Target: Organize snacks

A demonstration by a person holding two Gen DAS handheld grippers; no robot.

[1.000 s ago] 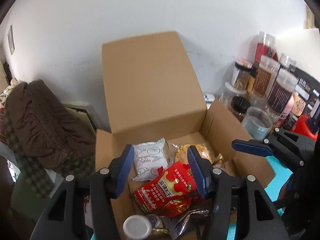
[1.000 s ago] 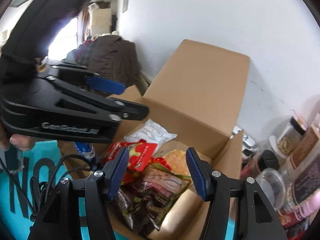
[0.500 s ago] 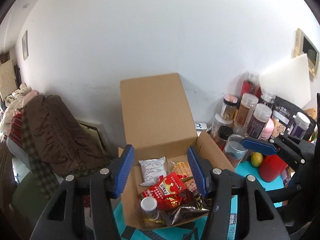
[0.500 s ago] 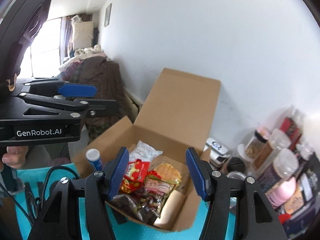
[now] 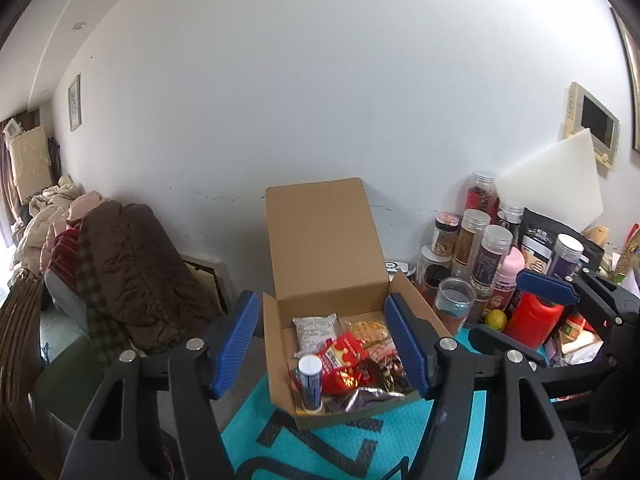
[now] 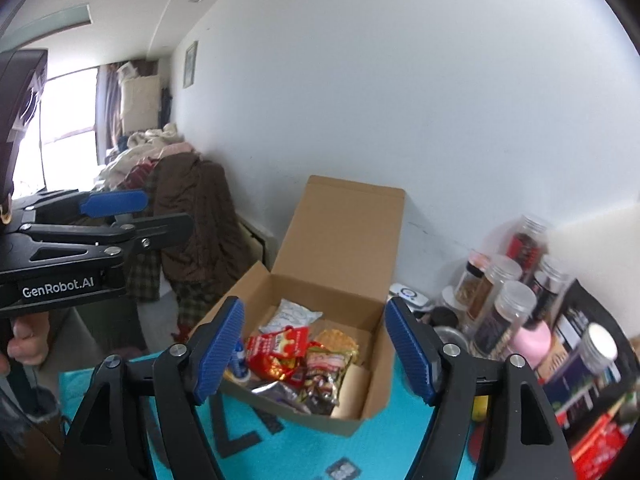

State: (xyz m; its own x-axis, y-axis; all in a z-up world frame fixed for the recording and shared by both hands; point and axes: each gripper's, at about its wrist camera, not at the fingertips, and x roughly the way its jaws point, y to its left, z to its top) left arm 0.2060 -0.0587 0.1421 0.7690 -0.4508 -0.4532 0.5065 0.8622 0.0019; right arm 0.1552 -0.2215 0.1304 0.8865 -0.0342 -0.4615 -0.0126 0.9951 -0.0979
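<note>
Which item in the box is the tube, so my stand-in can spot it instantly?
Find the open cardboard box on the teal mat against the white wall. Look in its near left corner, beside the red snack packet. The tube is the only rigid cylinder there, white-capped with a blue-printed body, among flat crinkly packets.

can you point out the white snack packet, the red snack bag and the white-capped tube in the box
white snack packet (image 5: 315, 330), left wrist view, middle of its printed face
red snack bag (image 5: 343, 360), left wrist view, centre of its front
white-capped tube (image 5: 310, 381), left wrist view, its upper side
</note>
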